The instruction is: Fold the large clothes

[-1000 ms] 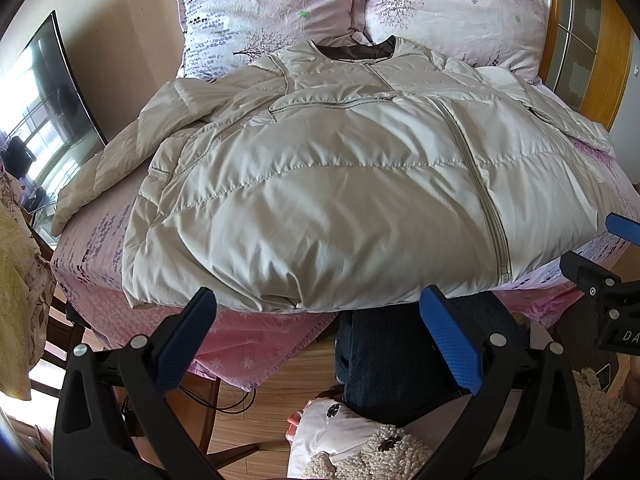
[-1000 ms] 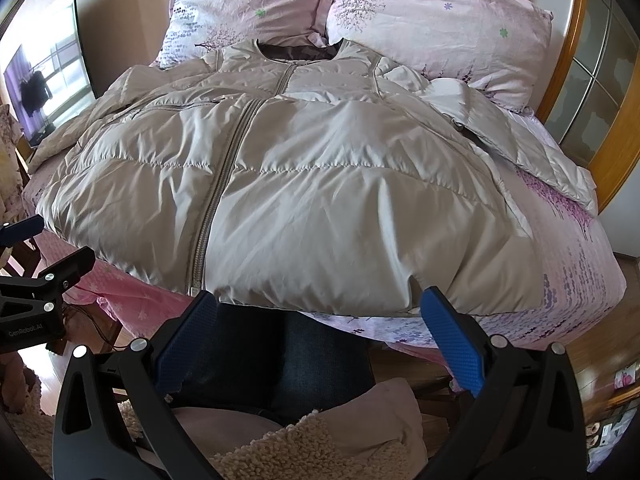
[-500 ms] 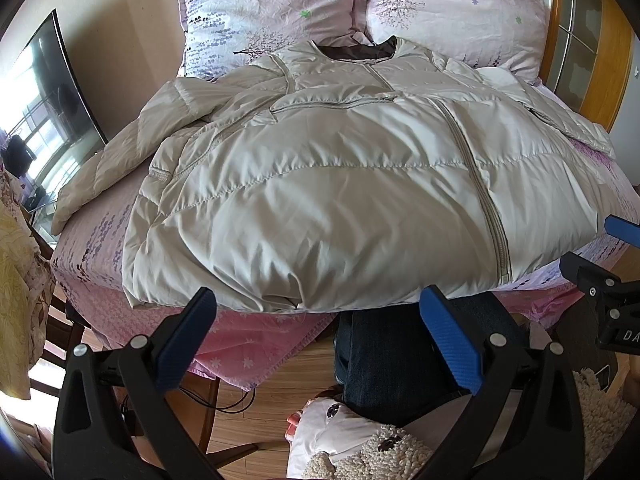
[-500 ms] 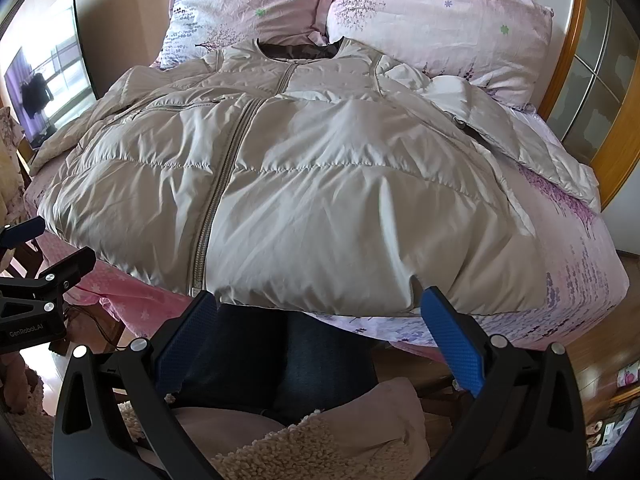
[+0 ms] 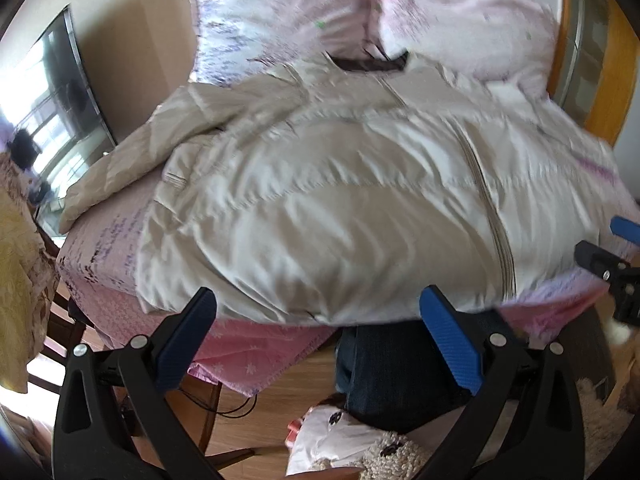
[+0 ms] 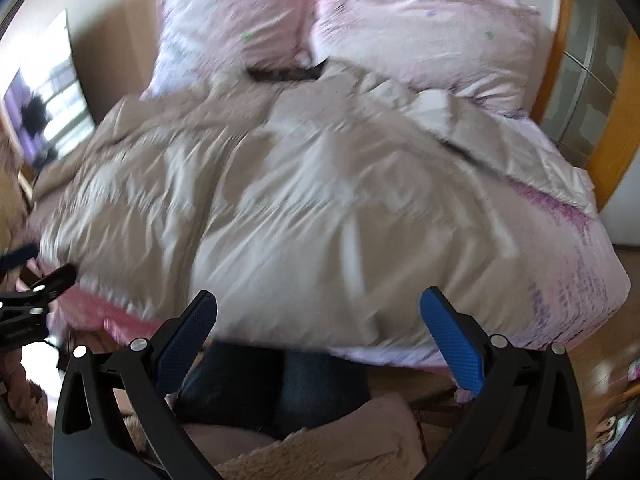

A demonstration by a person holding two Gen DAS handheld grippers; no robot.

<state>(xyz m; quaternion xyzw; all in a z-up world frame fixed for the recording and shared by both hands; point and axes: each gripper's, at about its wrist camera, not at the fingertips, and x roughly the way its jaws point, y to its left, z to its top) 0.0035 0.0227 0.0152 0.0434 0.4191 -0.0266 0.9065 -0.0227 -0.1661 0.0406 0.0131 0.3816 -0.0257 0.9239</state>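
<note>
Both the left gripper (image 5: 316,320) and right gripper (image 6: 318,320), jaws spread and empty, are now swinging toward the jacket (image 5: 360,208), starting the fold.

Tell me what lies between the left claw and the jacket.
Nothing, as far as the left wrist view shows: the open left claw hangs just short of the beige jacket hem, with only pink bedsheet and floor showing below.

The bed (image 5: 120,248) is wearing a pink floral sheet, and a puffy beige jacket (image 5: 340,208) is lying spread flat across it, zipper up — hem hanging at the near edge. Two pink pillows (image 6: 420,28) are sitting at the headboard end, touching the collar.
</note>
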